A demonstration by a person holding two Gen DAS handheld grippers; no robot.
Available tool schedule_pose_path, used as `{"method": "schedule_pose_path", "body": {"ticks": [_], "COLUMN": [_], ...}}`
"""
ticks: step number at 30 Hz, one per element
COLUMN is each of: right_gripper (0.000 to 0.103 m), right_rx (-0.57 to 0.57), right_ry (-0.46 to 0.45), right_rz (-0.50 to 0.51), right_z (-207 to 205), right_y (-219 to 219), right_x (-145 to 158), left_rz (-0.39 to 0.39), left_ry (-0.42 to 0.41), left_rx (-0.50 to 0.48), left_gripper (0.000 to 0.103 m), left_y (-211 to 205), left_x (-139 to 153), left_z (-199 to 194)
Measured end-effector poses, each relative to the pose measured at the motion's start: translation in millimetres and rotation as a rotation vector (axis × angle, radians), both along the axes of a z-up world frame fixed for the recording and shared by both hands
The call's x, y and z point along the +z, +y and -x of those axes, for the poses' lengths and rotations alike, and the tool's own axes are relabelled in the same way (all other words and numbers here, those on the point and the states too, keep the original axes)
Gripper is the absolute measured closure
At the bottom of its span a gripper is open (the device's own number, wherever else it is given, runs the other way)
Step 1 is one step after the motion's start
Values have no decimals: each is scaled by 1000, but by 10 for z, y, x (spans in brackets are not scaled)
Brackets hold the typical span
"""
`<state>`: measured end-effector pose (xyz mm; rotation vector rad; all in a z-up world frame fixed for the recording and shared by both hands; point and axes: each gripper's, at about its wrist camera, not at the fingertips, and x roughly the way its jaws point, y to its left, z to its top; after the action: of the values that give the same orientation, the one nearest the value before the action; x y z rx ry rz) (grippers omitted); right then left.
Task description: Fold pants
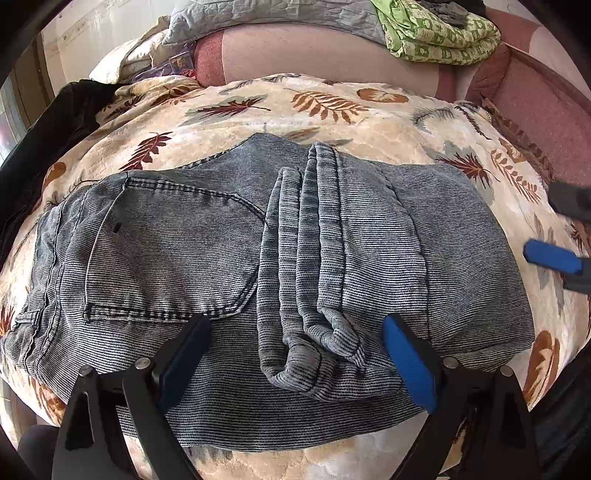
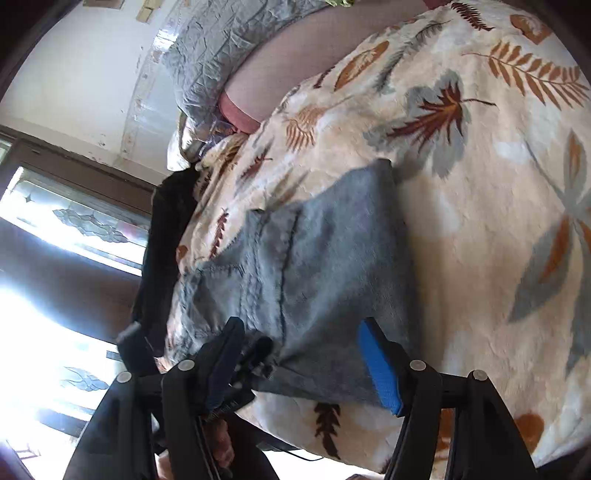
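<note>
Grey-blue denim pants [image 1: 229, 251] lie folded on a leaf-print blanket [image 1: 332, 107], waistband at the left, leg cuffs [image 1: 314, 288] folded over the middle. My left gripper [image 1: 295, 354] is open and empty just above the pants' near edge. My right gripper [image 2: 299, 362] is open and empty, close to the pants [image 2: 325, 258] at their right end; its fingers [image 1: 554, 258] show at the right edge of the left wrist view.
The blanket [image 2: 480, 221] covers a bed or sofa. A grey quilt [image 1: 258, 18] and a green patterned cloth [image 1: 436, 33] are piled at the back. A black garment [image 1: 55, 122] lies at the left. A bright window [image 2: 55, 221] shows in the right wrist view.
</note>
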<state>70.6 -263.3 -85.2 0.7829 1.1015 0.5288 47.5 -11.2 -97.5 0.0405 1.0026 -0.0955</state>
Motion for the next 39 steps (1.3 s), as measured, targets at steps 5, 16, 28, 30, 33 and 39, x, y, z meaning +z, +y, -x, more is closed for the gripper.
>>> {"method": "schedule_pose_path", "body": {"ticks": [5,16,28,30,33,39], "right_gripper": [32,28,22,22,11,11], "right_rx": [18,-11,-25,-10,37,-50], "right_ry": [158,140,-210,-222,-163,-255], "right_rz": [-22,-61,264,295,311,228], "right_z": [-476,-1023,69,212,233,370], "right_y": [50,-86,115,187,317,108], "right_x": [-515,-604,243,215,-67,67], "left_rz": [-2,-11,32,32,35,96], "left_ry": [3,-2,-52,-90,-128,-170], "left_rx": [3,12,35,34,57,183], "left_gripper": [9,8,8,8,8,8], "left_y": [-2,-15,79,117,241,775], "left_x": [3,0,203,308,448,591], "left_z": [7,11,171,281,431,649]}}
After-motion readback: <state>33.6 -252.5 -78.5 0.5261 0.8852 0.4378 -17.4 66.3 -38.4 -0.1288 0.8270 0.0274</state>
